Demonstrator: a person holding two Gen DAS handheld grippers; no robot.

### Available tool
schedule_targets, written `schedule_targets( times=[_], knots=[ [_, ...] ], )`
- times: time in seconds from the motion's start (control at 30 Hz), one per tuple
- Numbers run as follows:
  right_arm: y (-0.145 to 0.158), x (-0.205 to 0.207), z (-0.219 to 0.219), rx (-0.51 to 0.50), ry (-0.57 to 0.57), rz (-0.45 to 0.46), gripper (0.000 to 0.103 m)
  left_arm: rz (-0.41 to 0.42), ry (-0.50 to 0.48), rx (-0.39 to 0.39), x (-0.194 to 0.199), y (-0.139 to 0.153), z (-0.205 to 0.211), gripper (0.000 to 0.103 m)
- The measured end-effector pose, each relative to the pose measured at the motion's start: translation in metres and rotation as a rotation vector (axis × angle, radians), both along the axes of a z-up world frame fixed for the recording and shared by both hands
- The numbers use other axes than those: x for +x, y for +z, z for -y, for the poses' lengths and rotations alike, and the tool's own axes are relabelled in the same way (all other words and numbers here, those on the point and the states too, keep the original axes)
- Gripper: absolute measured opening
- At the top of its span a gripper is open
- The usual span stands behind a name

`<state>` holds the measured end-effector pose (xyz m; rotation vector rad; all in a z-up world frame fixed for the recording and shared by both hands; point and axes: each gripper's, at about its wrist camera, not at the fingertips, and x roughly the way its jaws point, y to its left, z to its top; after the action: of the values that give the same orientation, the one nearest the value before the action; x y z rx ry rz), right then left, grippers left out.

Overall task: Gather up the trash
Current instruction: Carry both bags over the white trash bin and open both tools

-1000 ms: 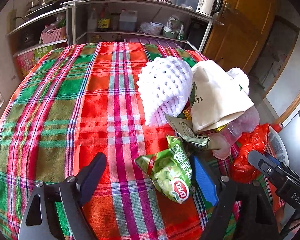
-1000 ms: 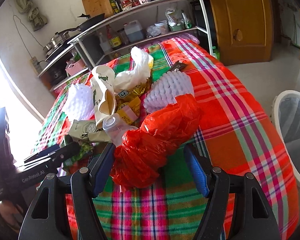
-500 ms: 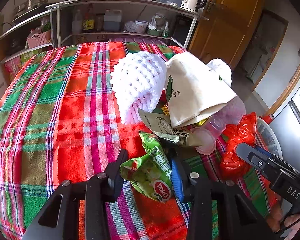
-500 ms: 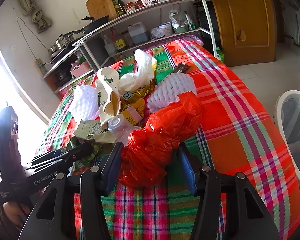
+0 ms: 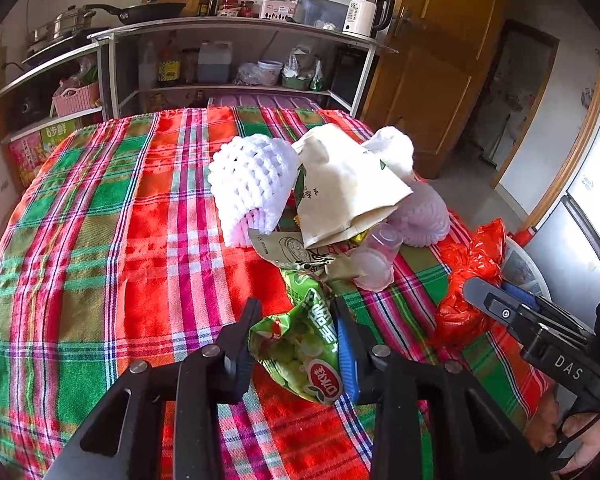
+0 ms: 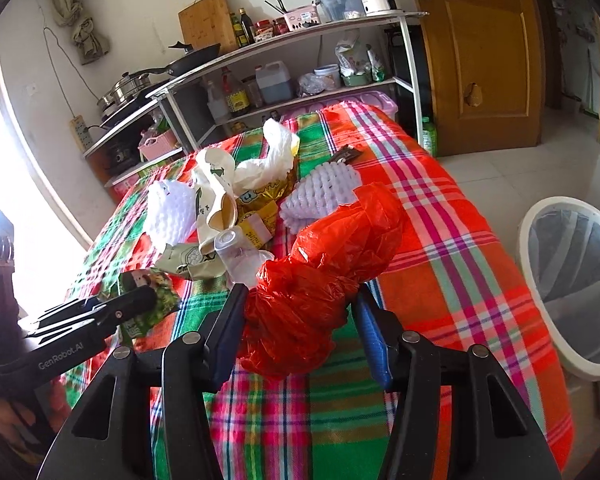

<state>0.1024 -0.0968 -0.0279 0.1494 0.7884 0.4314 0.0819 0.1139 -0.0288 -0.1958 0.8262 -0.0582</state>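
Note:
A pile of trash lies on the plaid tablecloth (image 5: 100,240). My left gripper (image 5: 296,344) is shut on a green snack bag (image 5: 300,344), which is squeezed between both fingers; the bag also shows in the right wrist view (image 6: 148,292). My right gripper (image 6: 300,328) is shut on a crumpled red plastic bag (image 6: 324,280), seen from the left wrist view (image 5: 468,276) too. The pile holds a white foam net (image 5: 252,184), a cream paper bag (image 5: 344,184), a purple foam net (image 5: 424,216) and a clear plastic cup (image 5: 376,260).
A white trash bin (image 6: 572,280) with a dark liner stands on the floor right of the table. Kitchen shelves (image 5: 228,64) with pans and bottles stand behind the table. A wooden door (image 6: 480,52) is at the far right.
Both grippers have closed: the left onto the green snack bag, the right onto the red plastic bag. The left gripper also moved forward to the bag.

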Motion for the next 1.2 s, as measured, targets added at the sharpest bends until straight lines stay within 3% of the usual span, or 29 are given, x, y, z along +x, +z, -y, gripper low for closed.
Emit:
schedule_targets(
  times=[0.17,0.53,0.97,1.2],
  knots=[
    [0.009,-0.008,0.01,-0.006,-0.018,0.03,0.054,0.046,-0.017,0.015,-0.007,0.017,0.013,0.035],
    [0.028,-0.02,0.055,-0.02,-0.103,0.079,0.054,0.099,-0.137,-0.038,0.009,0.043,0.049,0.035],
    [0.044,-0.027,0.162,-0.094,-0.357,0.103,0.054,0.113,-0.357,-0.04,0.056,0.049,0.162,0.036],
    [0.032,-0.023,0.214,-0.14,-0.445,0.058,0.054,0.056,-0.457,-0.078,0.087,0.039,0.227,0.036]
  ],
)
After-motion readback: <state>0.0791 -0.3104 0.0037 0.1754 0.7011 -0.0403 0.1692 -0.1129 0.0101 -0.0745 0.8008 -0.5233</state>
